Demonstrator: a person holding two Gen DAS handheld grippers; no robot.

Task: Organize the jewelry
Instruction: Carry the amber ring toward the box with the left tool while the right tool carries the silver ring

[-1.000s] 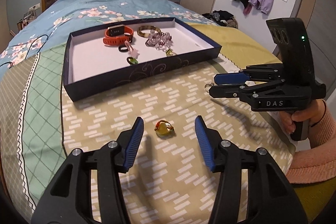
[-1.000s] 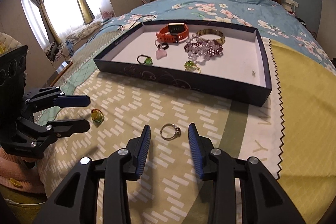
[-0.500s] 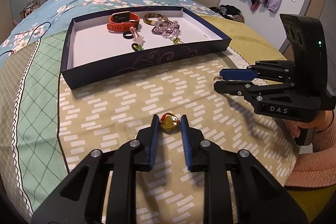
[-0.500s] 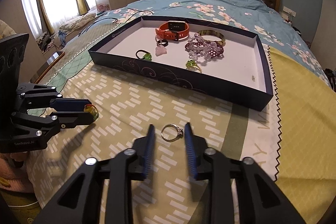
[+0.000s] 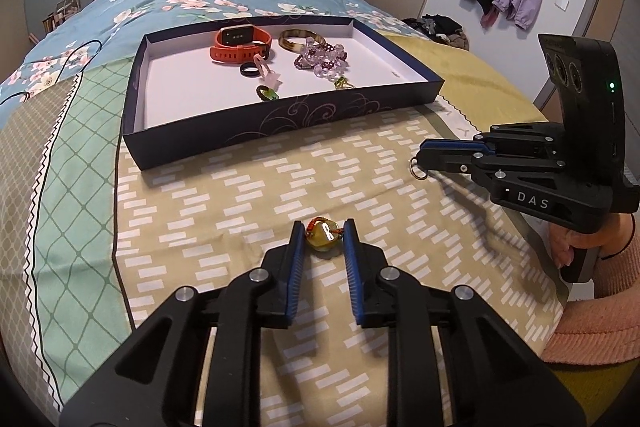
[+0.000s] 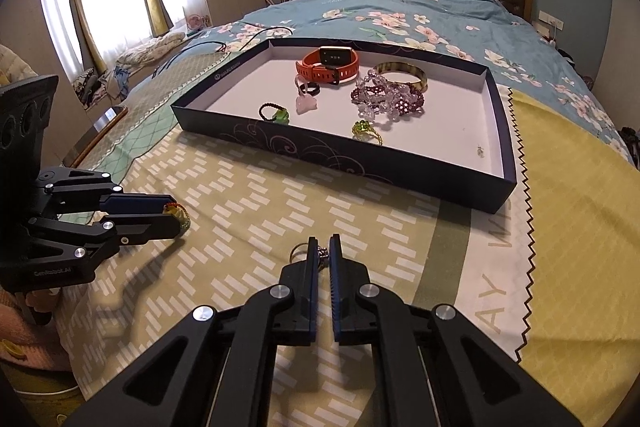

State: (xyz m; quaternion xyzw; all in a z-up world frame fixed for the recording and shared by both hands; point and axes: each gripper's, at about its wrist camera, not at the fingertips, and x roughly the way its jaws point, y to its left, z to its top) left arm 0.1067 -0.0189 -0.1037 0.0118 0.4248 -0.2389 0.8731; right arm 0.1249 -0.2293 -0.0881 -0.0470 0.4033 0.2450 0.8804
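Grip comes first on both sides. The left gripper (image 5: pixel 323 233) is pressed onto the amber bead ring (image 5: pixel 323 235), one blue pad against each flank of the bead, which sits right at the pad tips. The right gripper (image 6: pixel 324 253) is nearly shut on the silver ring (image 6: pixel 299 251); from the right wrist view the stone setting is nipped between the pads and the band sticks out to the left. Both pieces look just clear of the patterned bedspread (image 5: pixel 240 195) or barely touching it; I cannot tell which.

The step in hand, as I judge it, is carrying both pieces into the dark blue tray (image 5: pixel 280 125), which lies farther up the bed. It already holds the orange watch (image 5: pixel 240 45), a bangle (image 5: pixel 298 41), a purple bead bracelet (image 5: pixel 322 61) and several small rings.

To do it well, hold the squeeze steady through the lift. The silver ring is caught only by its setting, so any tilt or jolt could let it swing out. Raise both claws straight up before going forward, so they pass over the near wall of the tray rather than knocking it. Aim for bare white floor, such as the empty near-left part or the right end, and release low so nothing bounces or rolls into the other jewelry.
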